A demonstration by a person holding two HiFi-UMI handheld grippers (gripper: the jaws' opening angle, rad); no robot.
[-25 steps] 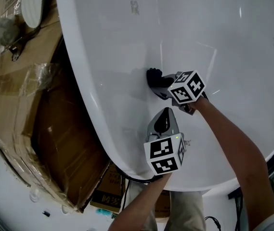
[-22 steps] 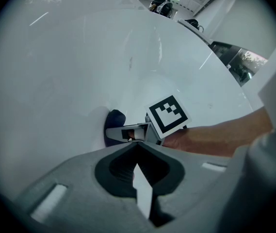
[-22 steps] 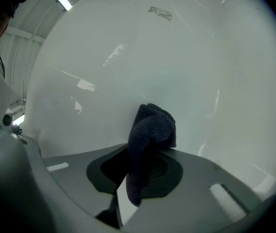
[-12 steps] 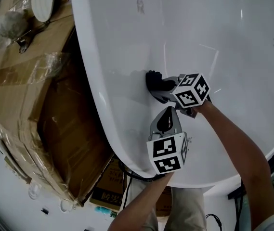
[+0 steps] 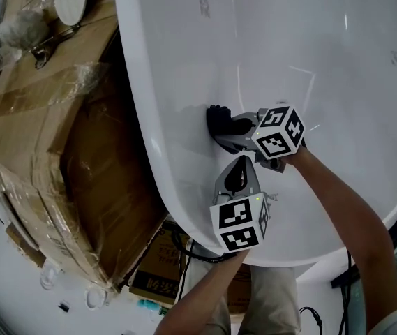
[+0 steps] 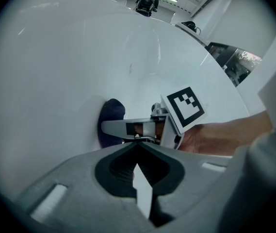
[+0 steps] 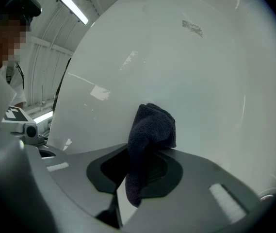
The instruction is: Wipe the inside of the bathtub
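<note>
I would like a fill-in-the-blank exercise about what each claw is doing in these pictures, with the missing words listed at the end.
The right claw is shut on a dark ____.
The left claw is shut and holds ____.
The cloth touches the inner wall of the white ____.
In the head view, a brown ____ box lies at the picture's left.
Missing words: cloth; nothing; bathtub; cardboard.

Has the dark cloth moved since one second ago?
Yes, slightly: against the grey mark on the bathtub, the dark cloth in the right gripper slid left, toward the cardboard box.
</note>
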